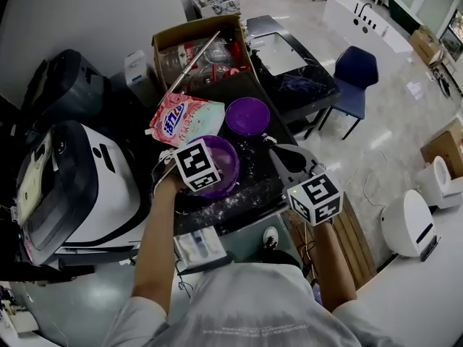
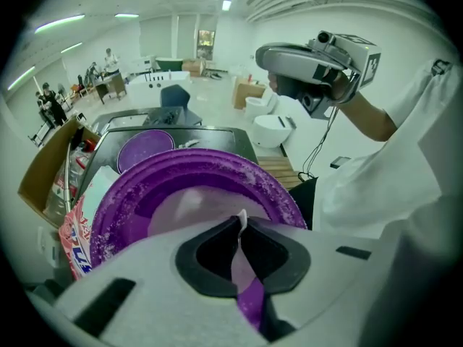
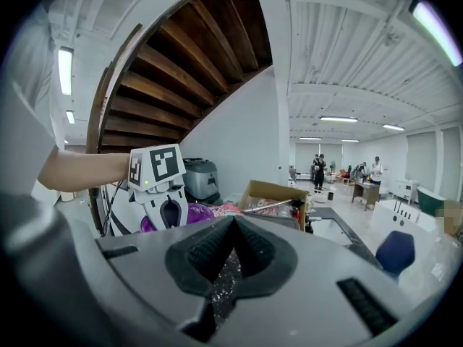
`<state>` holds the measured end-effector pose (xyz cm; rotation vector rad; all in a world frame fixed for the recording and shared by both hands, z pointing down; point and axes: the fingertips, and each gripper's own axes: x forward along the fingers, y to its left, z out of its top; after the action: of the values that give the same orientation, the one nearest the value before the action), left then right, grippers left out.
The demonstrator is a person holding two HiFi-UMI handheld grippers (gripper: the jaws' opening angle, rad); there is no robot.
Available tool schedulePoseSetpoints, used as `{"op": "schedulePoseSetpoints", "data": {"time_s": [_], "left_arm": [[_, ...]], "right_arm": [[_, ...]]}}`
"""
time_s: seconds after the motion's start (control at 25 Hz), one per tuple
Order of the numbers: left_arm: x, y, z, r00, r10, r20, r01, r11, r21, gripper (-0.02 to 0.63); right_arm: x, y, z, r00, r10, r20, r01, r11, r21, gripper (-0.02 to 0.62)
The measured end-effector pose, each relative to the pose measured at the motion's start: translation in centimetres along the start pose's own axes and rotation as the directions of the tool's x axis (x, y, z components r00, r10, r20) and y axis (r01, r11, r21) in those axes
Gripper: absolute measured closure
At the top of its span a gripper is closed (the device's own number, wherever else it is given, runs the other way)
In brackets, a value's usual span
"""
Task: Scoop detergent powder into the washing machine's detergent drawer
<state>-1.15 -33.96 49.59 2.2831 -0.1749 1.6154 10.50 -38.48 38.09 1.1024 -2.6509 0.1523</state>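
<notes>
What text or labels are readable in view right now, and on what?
Detergent bag: large blue characters, too blurred to read.
Shirt back: one small printed line, too small to read.
Left cube, right cube: marker squares only, no words.
Purple bowl: no print.

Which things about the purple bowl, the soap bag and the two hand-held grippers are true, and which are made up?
1. The left hand-held gripper is shut on the rim of the purple bowl. True.
2. The right hand-held gripper holds a scoop. False: its jaws are together with nothing between them.
3. The purple lid sits on the bowl. False: it lies on the dark countertop, beyond the bowl.
4. The detergent bag lies left of the lid in the head view. True.
5. White powder is sprinkled on the countertop. True.
</notes>
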Motion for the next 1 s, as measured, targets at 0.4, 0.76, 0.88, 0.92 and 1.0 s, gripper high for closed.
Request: {"op": "schedulePoseSetpoints", "data": {"time_s": [0.4,0.76,0.88,0.92,1.0], "left_arm": [[-2.0,-2.8,-0.1,0.996,-0.054,0.078,0.052,0.998,0.026,0.591],[-4.5,-3.2,-1.0,0.979,-0.01,0.203,0.014,1.0,-0.018,0.592],[-4.5,-3.3,-1.3,0.966,0.003,0.258,0.013,0.998,-0.058,0.592],[-4.5,-3.3,-1.5,0.961,0.008,0.278,0.012,0.997,-0.071,0.592],[-4.8,-3.1,-1.7,0.947,0.024,0.319,0.009,0.995,-0.099,0.592]], "right_arm": [[0.0,2.1,0.3,1.0,0.002,0.016,-0.002,1.0,0.003,0.591],[-0.8,4.2,1.0,0.999,-0.028,0.043,0.029,1.0,-0.004,0.591],[-1.0,4.7,1.1,0.998,-0.037,0.05,0.037,0.999,0.0,0.591],[-1.1,4.9,1.1,0.998,-0.039,0.053,0.039,0.999,-0.001,0.591],[-1.2,5.3,1.2,0.997,-0.043,0.057,0.043,0.999,-0.005,0.591]]}}
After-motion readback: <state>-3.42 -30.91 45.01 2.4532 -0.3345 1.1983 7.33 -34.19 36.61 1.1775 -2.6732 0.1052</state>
